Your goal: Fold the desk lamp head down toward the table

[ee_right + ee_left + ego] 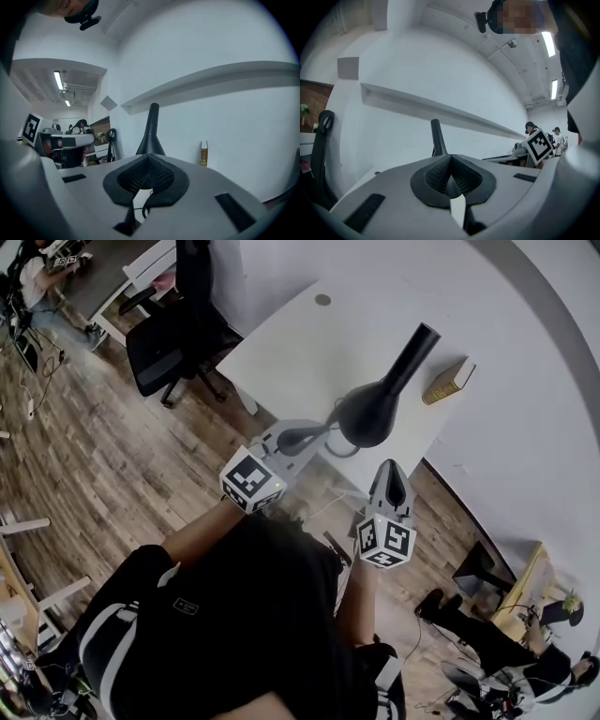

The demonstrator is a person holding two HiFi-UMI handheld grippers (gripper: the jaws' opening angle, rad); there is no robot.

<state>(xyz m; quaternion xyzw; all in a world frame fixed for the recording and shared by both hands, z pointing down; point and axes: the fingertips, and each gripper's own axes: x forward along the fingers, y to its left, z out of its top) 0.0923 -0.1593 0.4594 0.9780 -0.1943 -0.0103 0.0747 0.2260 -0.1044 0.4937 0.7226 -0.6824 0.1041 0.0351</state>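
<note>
The left gripper (314, 434) has its 2 jaws clenched together on nothing, its tip near the black desk lamp (370, 412), seemingly short of touching. The lamp stands upright on the white table (291, 343). The right gripper (394, 470), likewise pinched closed and empty, points toward it. A book (448, 381) stands farther right.

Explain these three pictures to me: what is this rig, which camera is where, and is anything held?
No robot arm here: a person holds a two-jaw gripper in each hand. The head view looks steeply down from the person's head; the two gripper views ride on the grippers and look along their jaws. On the white table stand a black desk lamp and a book; an office chair is beside it. The left gripper and right gripper point toward the lamp, both with jaws shut and nothing between them, so nothing is held.
</note>
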